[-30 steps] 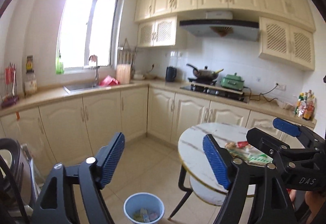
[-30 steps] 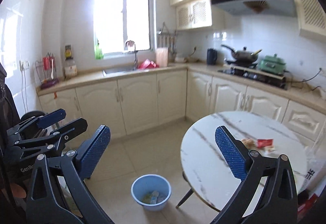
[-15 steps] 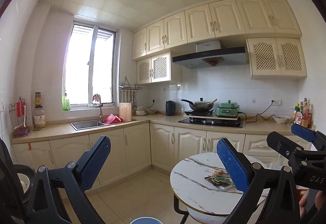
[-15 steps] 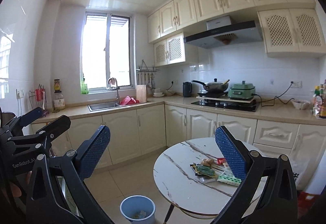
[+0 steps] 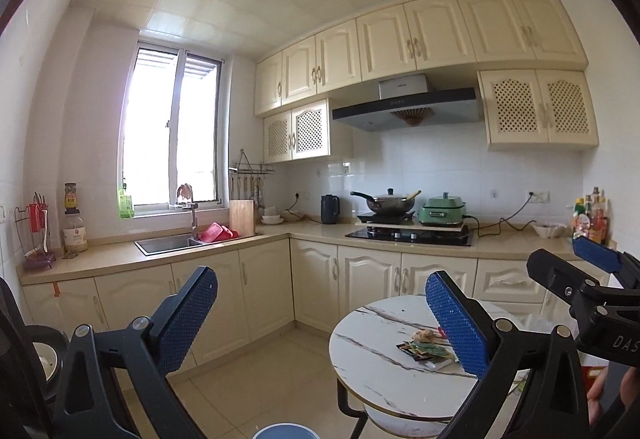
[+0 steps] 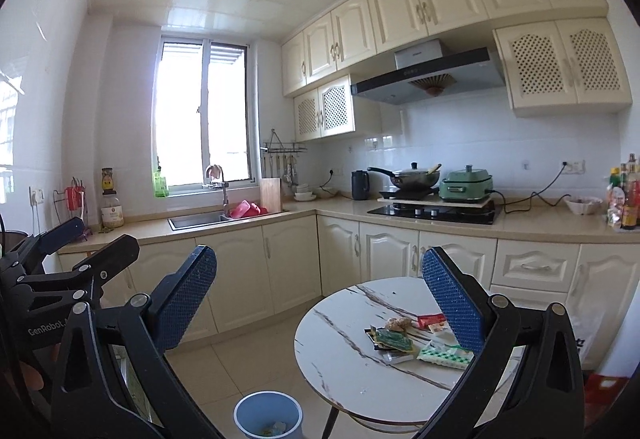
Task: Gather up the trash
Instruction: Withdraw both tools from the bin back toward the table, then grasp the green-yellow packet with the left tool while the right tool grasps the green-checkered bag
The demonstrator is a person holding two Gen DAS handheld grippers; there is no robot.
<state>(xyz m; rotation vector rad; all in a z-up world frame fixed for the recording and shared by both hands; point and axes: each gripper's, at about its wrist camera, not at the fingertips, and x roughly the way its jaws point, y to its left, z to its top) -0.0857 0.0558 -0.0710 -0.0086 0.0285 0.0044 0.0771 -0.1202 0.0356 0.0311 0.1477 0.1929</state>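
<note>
Wrappers (image 6: pixel 404 343) on round marble table (image 6: pixel 344 359), blue bin (image 6: pixel 267 415) on floor beside it

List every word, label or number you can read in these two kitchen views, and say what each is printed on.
"DAS", cut off by the picture's edge: on the right hand-held gripper, seen from the left wrist.
"GenRobot.", cut off: on the left hand-held gripper, seen from the right wrist.
Range hood badge, sauce bottles, jar, wrappers: too small or blurred.

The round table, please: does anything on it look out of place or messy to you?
Yes: a loose heap of wrappers lies scattered on the marble table, while the blue bin stands on the floor beside it.
</note>
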